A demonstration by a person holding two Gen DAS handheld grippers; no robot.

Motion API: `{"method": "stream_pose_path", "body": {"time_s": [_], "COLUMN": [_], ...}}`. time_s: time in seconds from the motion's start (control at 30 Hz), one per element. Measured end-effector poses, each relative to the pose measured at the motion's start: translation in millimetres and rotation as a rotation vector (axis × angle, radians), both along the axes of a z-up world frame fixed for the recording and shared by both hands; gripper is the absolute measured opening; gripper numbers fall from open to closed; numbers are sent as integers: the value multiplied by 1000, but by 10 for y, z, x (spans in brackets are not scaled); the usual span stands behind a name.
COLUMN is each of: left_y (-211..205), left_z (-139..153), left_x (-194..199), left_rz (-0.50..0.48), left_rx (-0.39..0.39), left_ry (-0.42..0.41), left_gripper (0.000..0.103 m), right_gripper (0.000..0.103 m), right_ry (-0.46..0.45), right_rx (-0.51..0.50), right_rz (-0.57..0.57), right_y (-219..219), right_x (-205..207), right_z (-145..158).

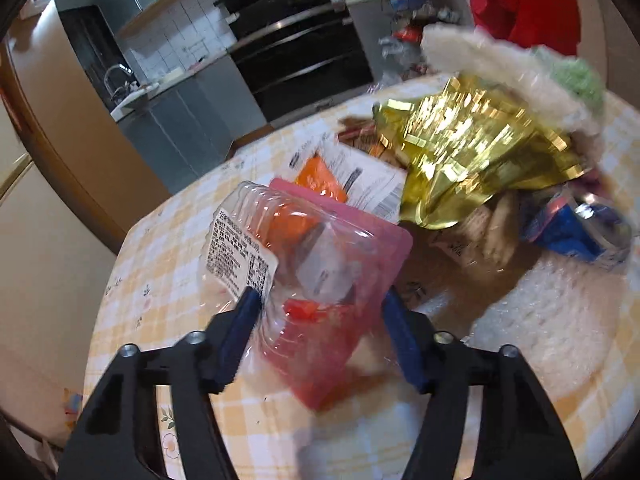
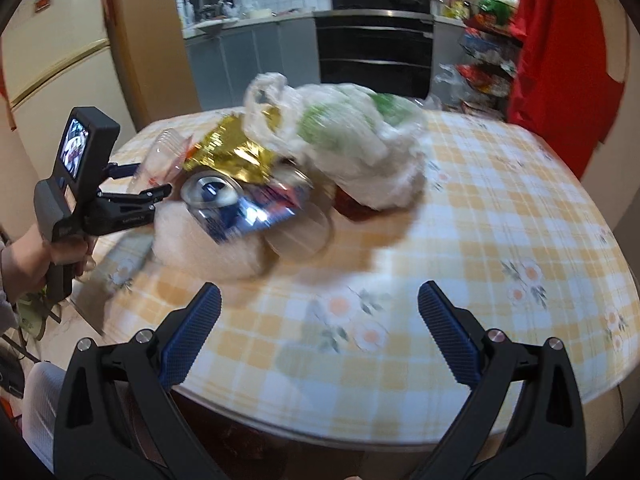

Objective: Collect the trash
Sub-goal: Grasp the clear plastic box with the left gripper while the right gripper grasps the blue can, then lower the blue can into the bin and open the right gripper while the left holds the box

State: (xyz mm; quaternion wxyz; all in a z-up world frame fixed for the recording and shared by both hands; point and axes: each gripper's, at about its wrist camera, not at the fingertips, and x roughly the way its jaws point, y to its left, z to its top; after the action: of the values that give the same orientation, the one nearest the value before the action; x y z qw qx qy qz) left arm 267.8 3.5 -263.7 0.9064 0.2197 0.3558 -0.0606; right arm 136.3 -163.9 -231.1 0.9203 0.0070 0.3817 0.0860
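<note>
Left gripper (image 1: 320, 300) pinches the clear plastic clamshell (image 1: 288, 256) at 9 o'clock of the trash pile on the table (image 1: 168, 280). Light, flimsy, slippery; likely crushes, so hold its rim. Right gripper (image 2: 320, 300) is spread, empty.

Two matching black hand-held grippers with blue finger pads

The left hand-held gripper (image 1: 320, 304) and the right hand-held gripper (image 2: 320, 304) each have two angular black plastic arms with cut-out slots, silver round screw heads at the pivots, and ribbed dark-blue pads on the inner faces of the fingers. From the right wrist view, the left one shows a grey pistol-style handle, a small lit screen on a black box on top, and faint lettering on its side; a pale sleeve edge (image 2: 5, 276) shows at the wrist.
</note>
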Motion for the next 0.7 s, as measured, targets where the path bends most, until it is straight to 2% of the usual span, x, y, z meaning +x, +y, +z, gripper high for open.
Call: {"method": "stream_pose_path", "body": {"time_s": [0.1, 0.27, 0.37, 0.57, 0.67, 0.7], "left_y": [138, 354, 439, 541, 597, 612], "left_z": [202, 484, 619, 806, 891, 906], "left_x": [-117, -288, -410, -714, -854, -891], "left_rz": [-15, 8, 16, 19, 28, 31], "left_rx": [-76, -175, -238, -315, -355, -365], "left_ry": [-20, -56, -66, -88, -106, -110], "left_gripper": [53, 49, 49, 49, 49, 49], "right_gripper": [97, 96, 80, 76, 63, 55], "right_ry": [-26, -39, -12, 55, 78, 80], "right_rx": [32, 71, 77, 45, 42, 45], "right_rz": [55, 112, 143, 148, 153, 157], "right_y": [179, 442, 622, 828, 876, 895], "right_x": [176, 516, 763, 1018, 1069, 1081], "right_z": [20, 28, -20, -192, -243, -232]}}
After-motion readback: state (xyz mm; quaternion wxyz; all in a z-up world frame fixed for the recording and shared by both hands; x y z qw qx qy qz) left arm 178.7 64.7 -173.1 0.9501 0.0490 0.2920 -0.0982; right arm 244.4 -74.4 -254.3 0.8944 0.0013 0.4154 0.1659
